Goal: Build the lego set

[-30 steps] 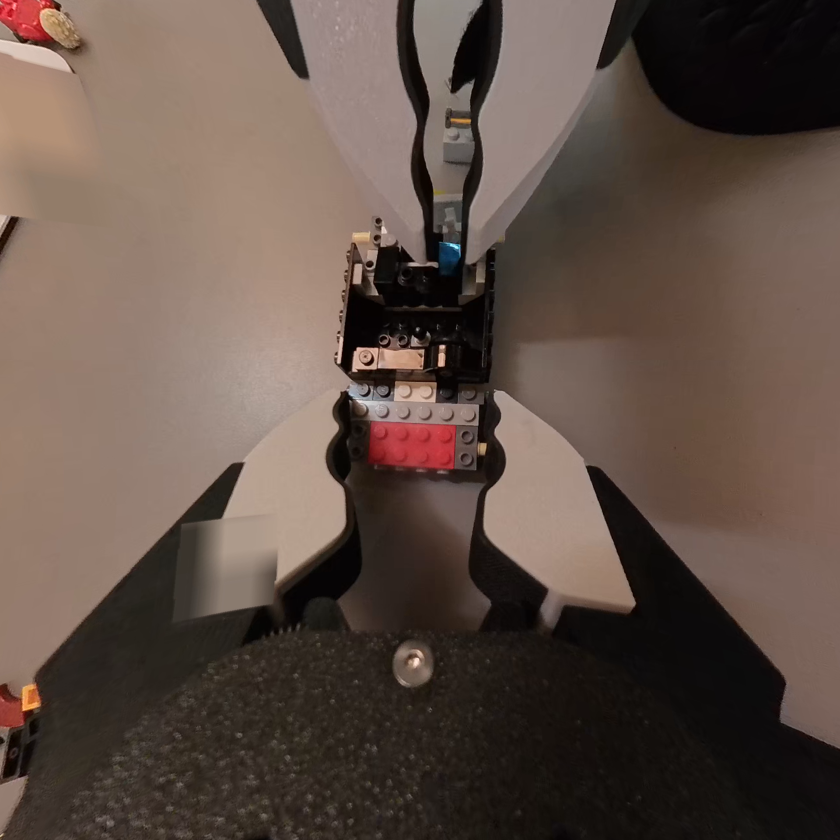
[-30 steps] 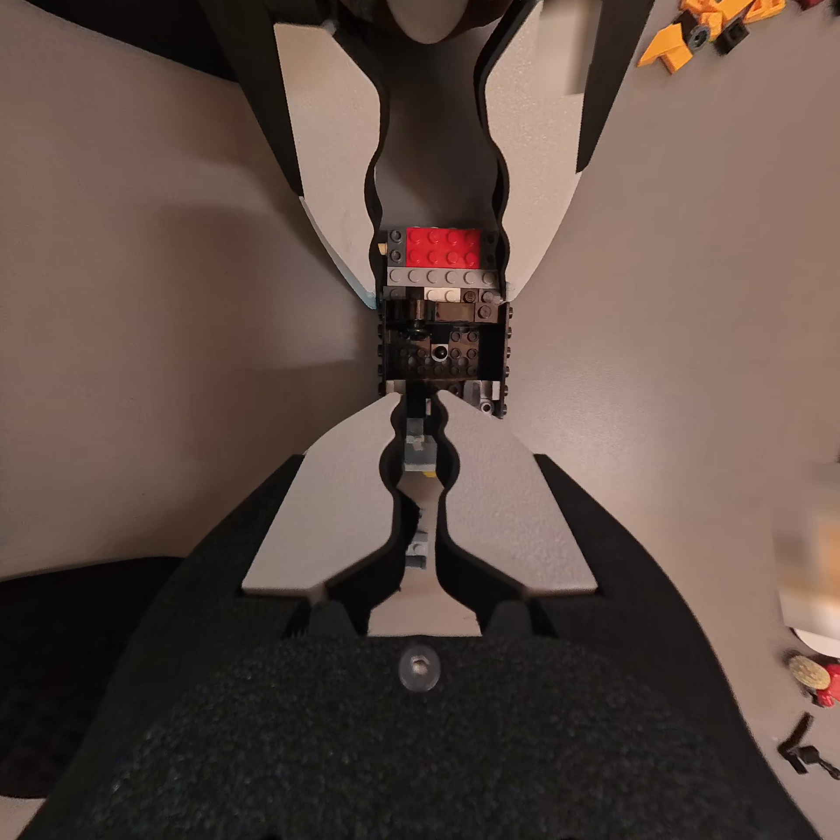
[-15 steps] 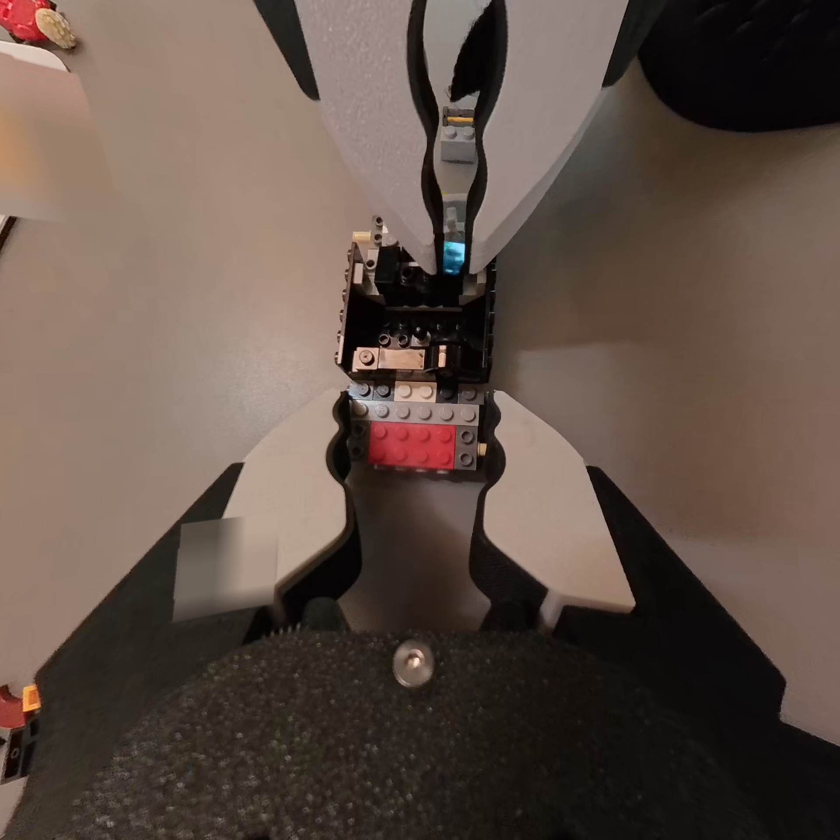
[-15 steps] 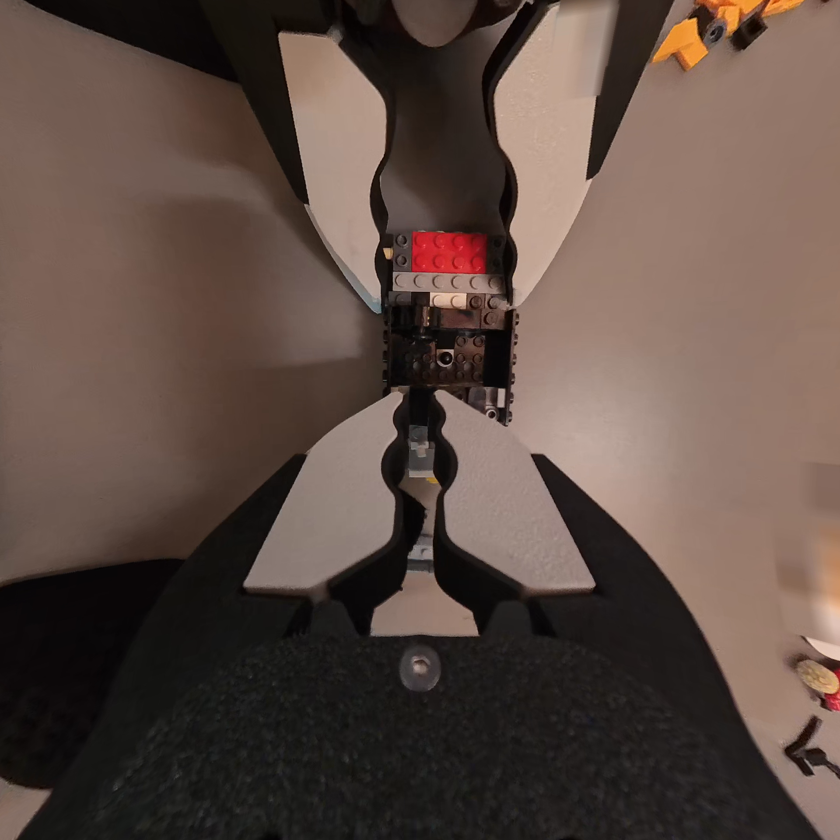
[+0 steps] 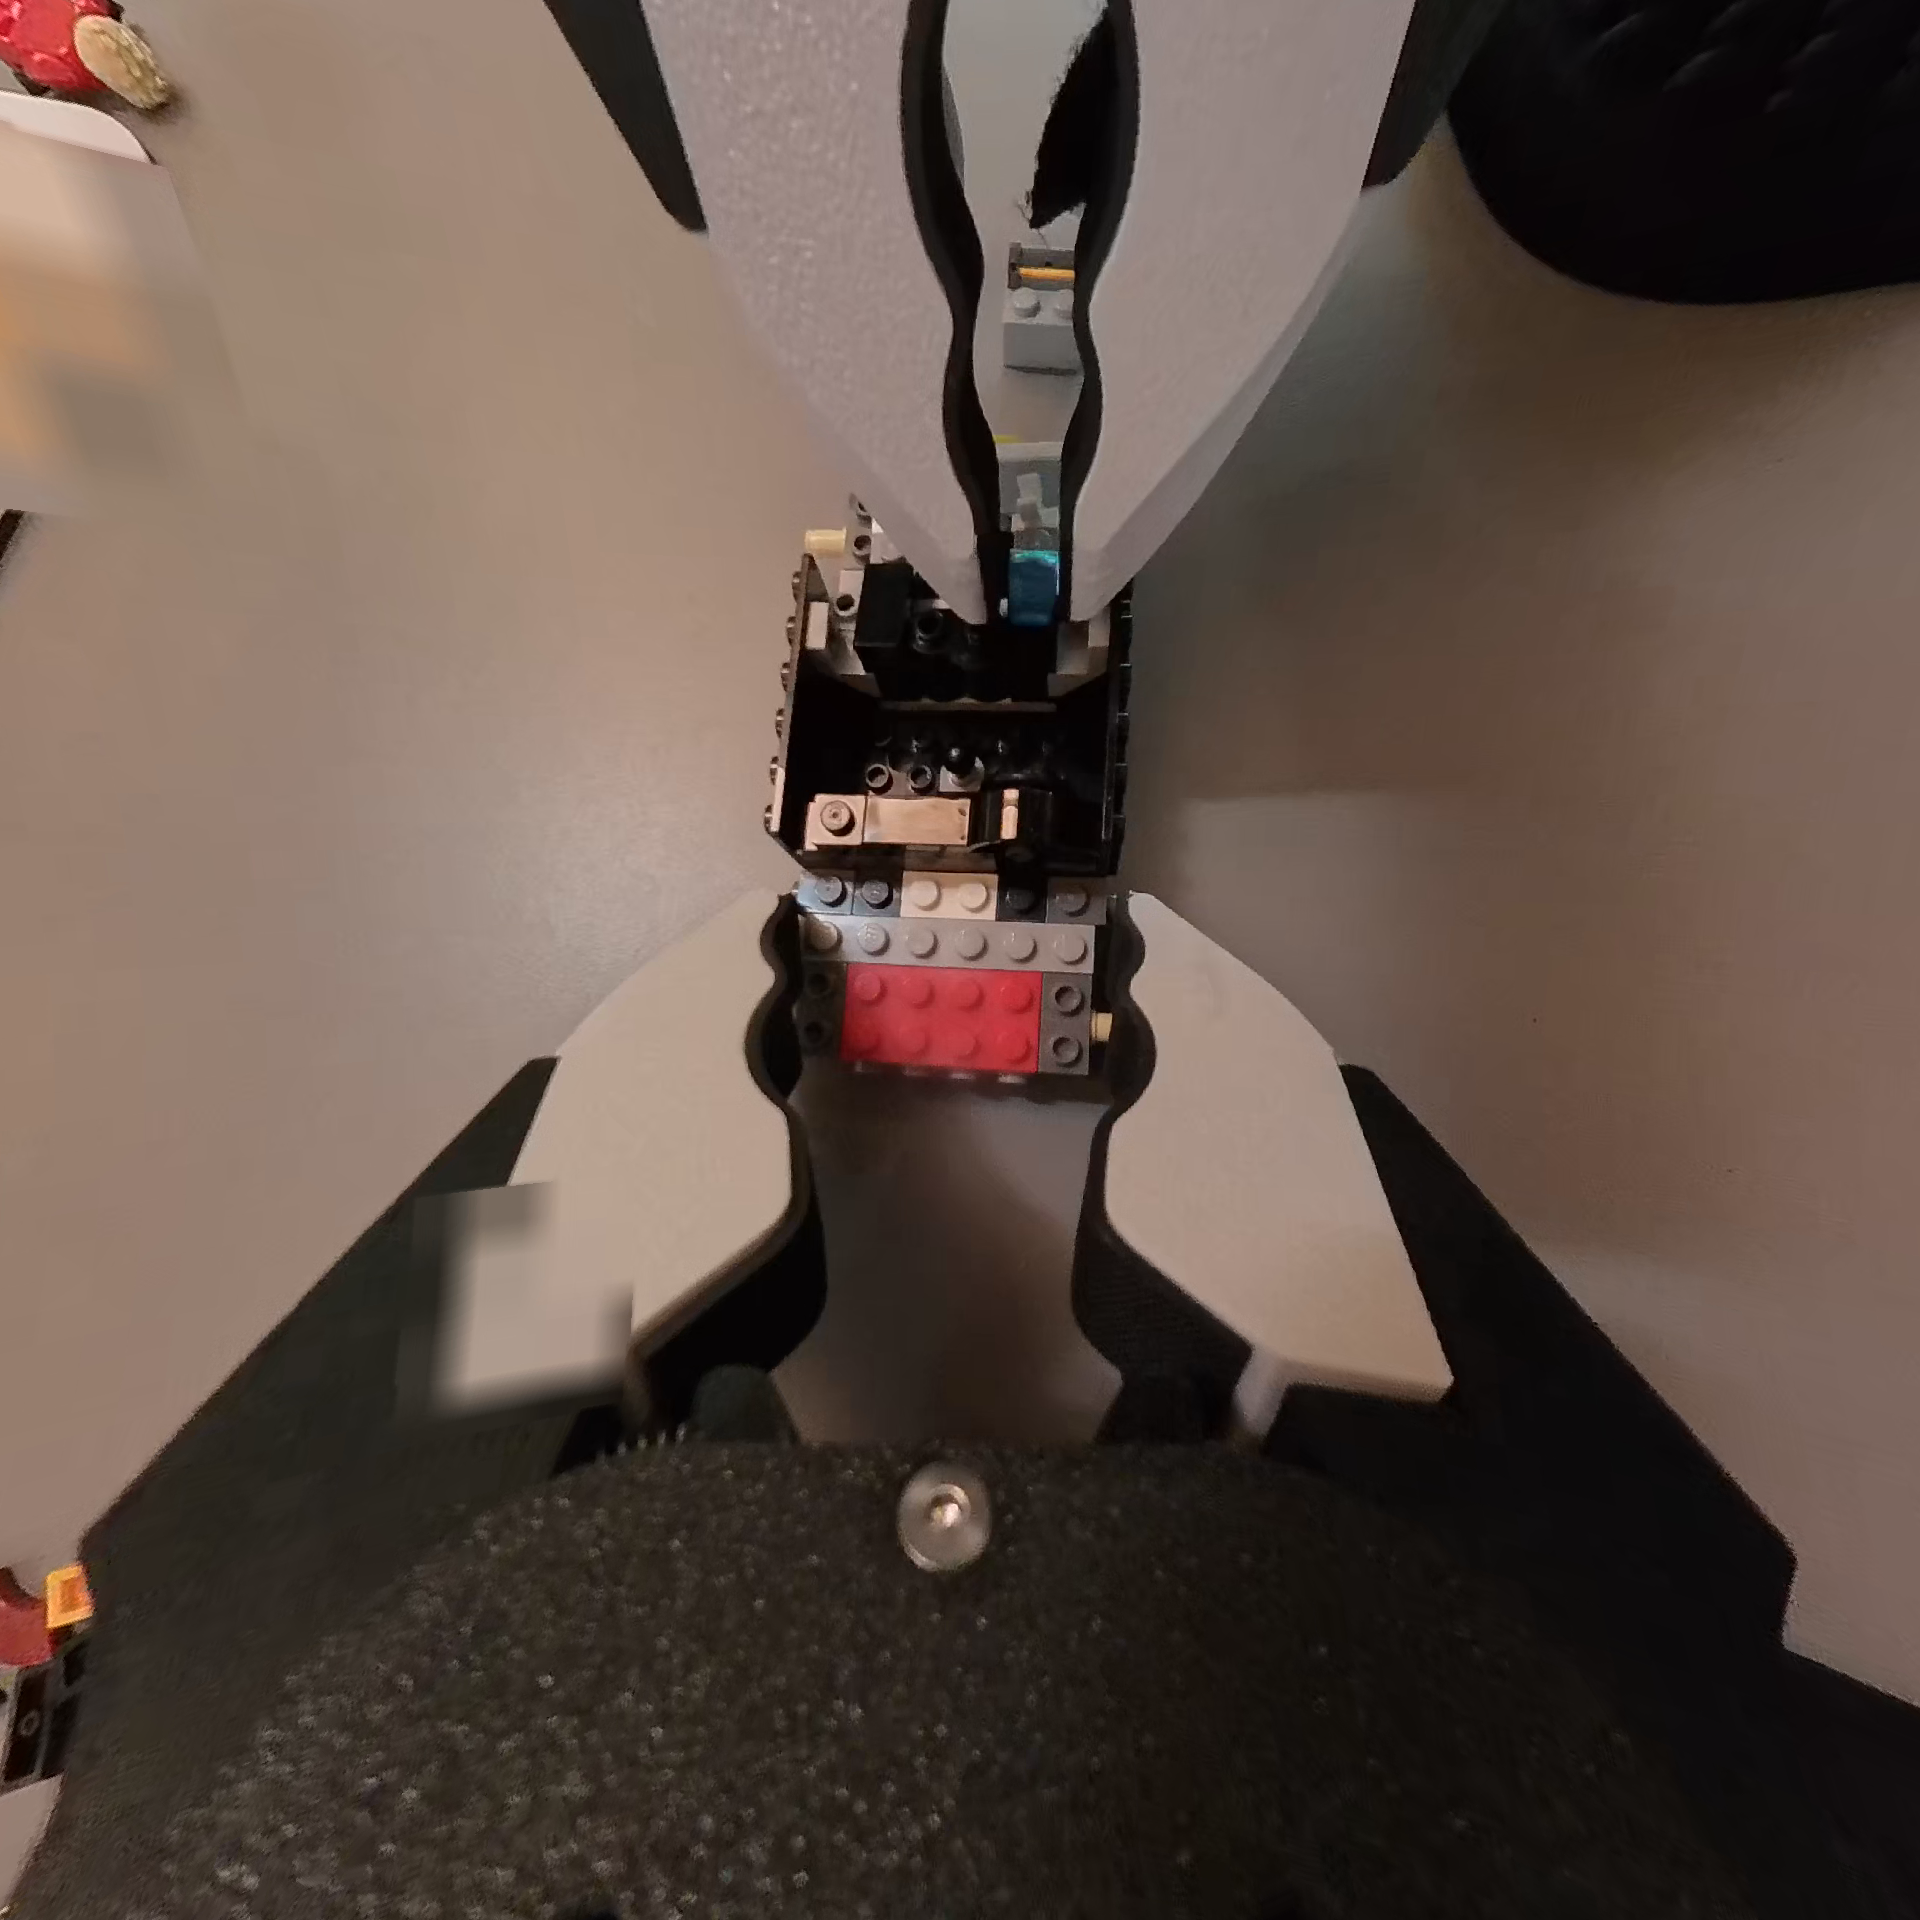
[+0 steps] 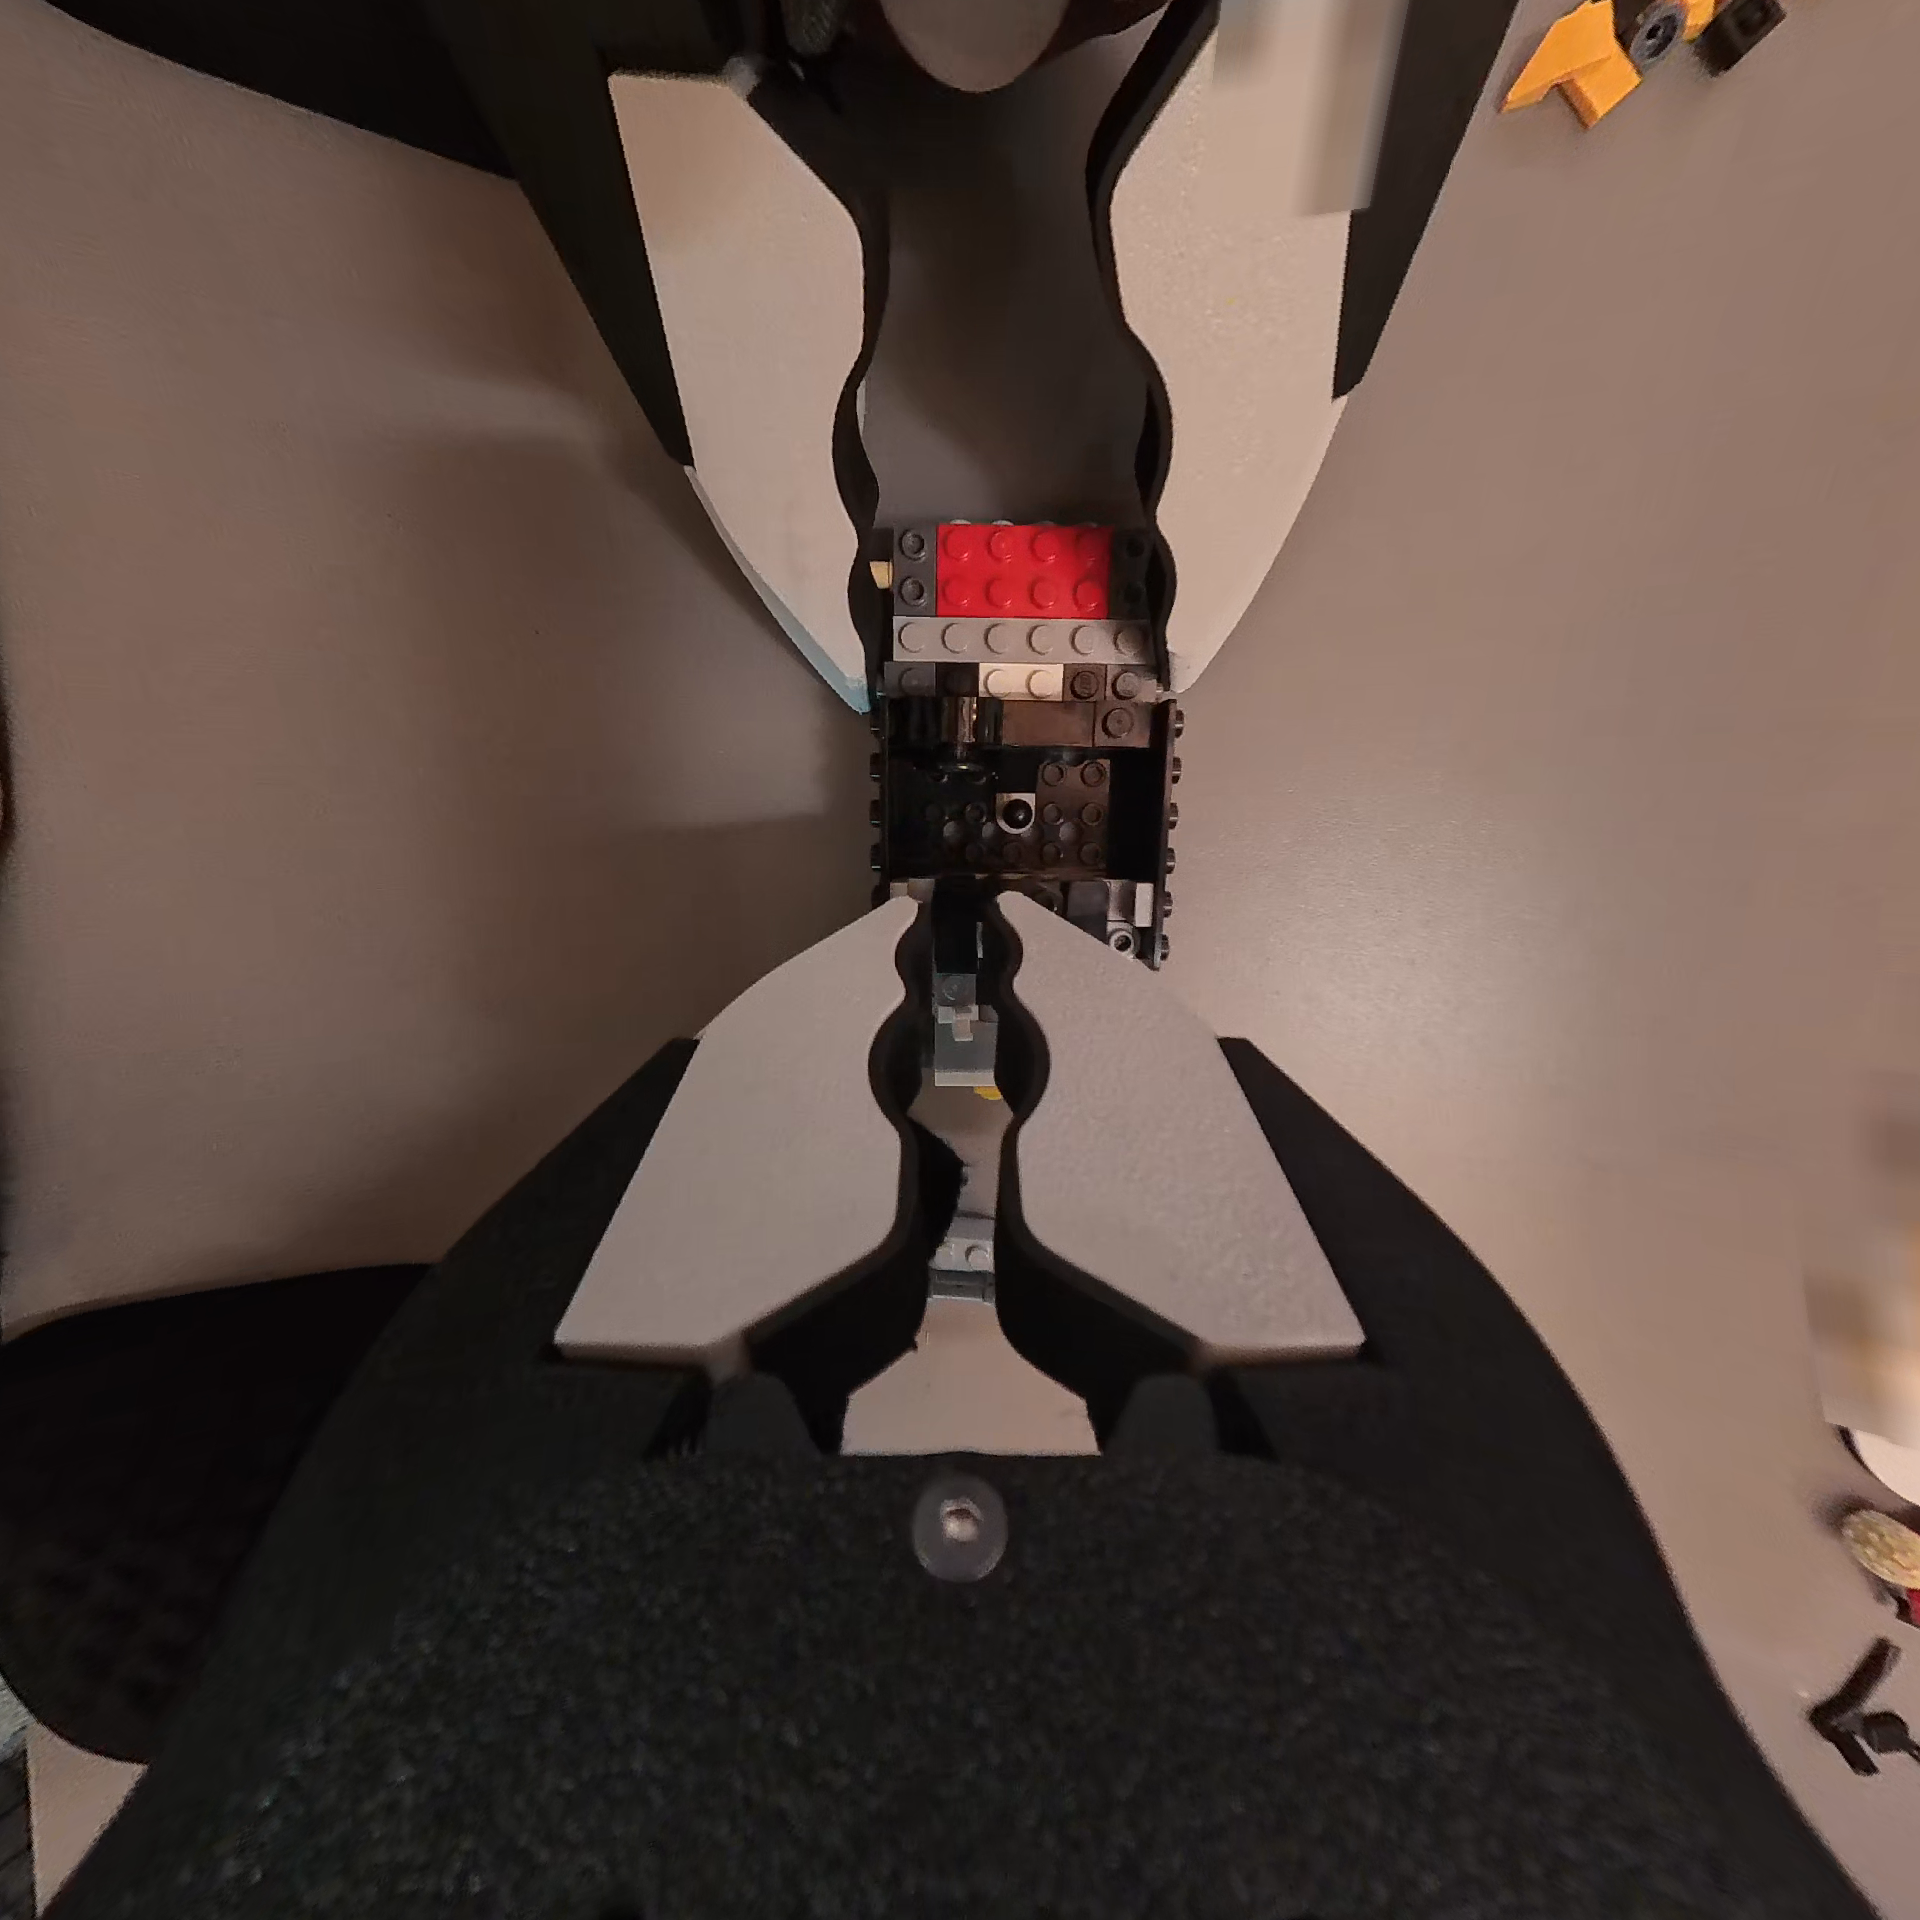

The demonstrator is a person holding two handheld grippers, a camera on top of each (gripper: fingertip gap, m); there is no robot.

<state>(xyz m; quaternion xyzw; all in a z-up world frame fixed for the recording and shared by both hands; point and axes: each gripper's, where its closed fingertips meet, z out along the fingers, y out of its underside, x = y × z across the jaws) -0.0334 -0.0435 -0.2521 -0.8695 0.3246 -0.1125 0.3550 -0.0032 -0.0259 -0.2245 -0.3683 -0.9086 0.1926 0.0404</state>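
Observation:
The lego build (image 5: 940, 790) is a black open box with a red brick (image 5: 943, 1023) and grey plates at one end. It rests on the grey table. My left gripper (image 5: 951, 987) is shut on the red-and-grey end. My right gripper (image 6: 961, 914) is shut on a small grey piece (image 6: 961, 1039) with a blue tip (image 5: 1032, 587), and its tips touch the opposite end of the box. In the right wrist view the build (image 6: 1023, 790) lies between both grippers, with my left gripper (image 6: 1018, 665) at the top. In the left wrist view my right gripper (image 5: 1034, 608) comes in from the top.
Orange loose pieces (image 6: 1558, 83) lie at the far right, and a small black piece (image 6: 1860, 1725) lies near right. A red and gold piece (image 5: 62, 52) and a white sheet (image 5: 73, 312) lie at the far left. A dark padded object (image 5: 1714, 135) sits beside the right gripper. One gripper's finger ends stand about 5 cm off the other's.
Almost nothing has moved. My right gripper with the small piece has shifted very slightly at the far end of the box. The left gripper holds still.

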